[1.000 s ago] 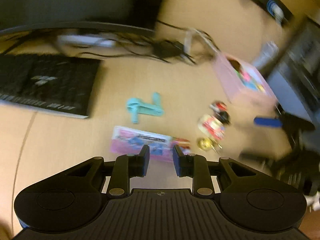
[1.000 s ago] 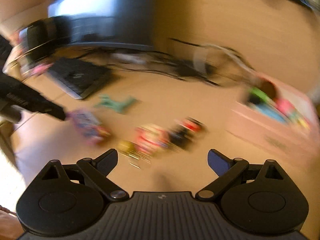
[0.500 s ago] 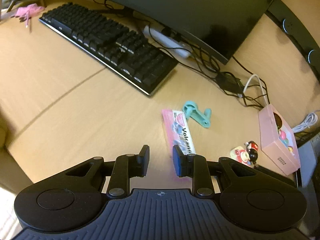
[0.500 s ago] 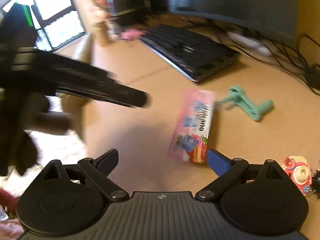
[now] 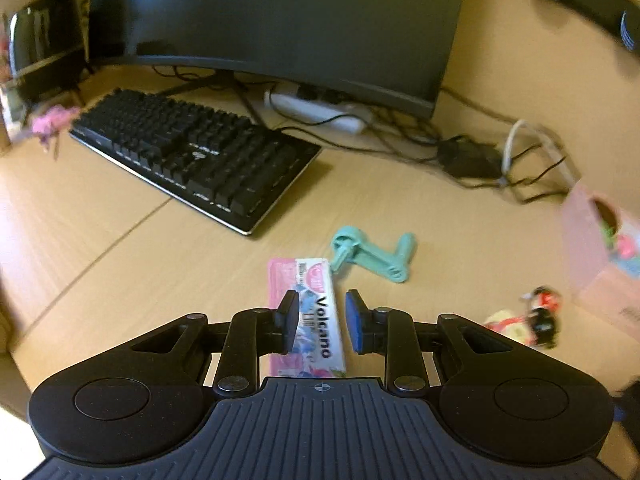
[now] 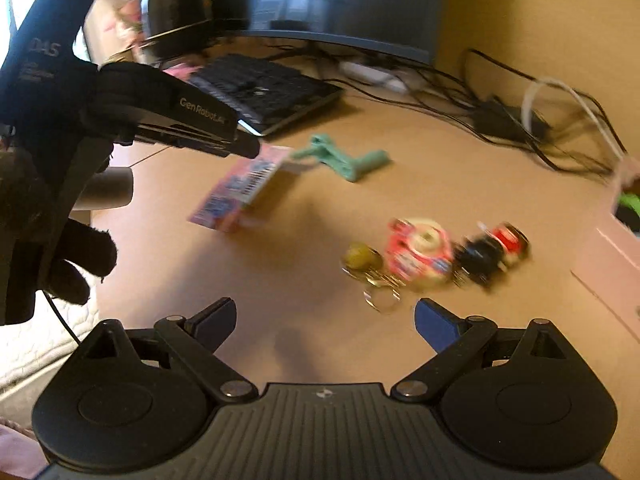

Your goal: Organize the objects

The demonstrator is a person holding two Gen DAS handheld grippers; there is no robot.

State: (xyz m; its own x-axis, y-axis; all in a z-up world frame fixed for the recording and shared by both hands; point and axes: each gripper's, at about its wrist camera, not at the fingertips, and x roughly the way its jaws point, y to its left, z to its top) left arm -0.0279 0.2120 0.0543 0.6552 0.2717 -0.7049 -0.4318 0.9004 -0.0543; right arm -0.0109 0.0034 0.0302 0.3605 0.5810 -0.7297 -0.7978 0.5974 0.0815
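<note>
A pink "Volcano" candy packet [image 5: 316, 280] lies on the wooden desk right under my left gripper [image 5: 321, 300]. Its jaws stand a narrow gap apart, and the packet shows through that gap with no pad pressing on it. In the blurred right wrist view the left gripper [image 6: 250, 147] reaches over the packet [image 6: 236, 188]; whether they touch I cannot tell. A teal plastic crank [image 5: 372, 256] lies just beyond. My right gripper [image 6: 324, 312] is open and empty, with a bunch of keychain charms [image 6: 420, 254] a little ahead of it.
A black keyboard [image 5: 192, 152] and a dark monitor [image 5: 280, 12] stand at the back, with a power strip [image 5: 320, 110] and tangled cables [image 5: 472, 156] behind. A pink box [image 5: 592, 248] holding small items sits at the right. A gloved hand [image 6: 76, 268] holds the left gripper.
The left gripper has come in over the candy packet, which now sits under its fingers. The right gripper's view has swung from the packet to the keychain charms. Both openings look unchanged.
</note>
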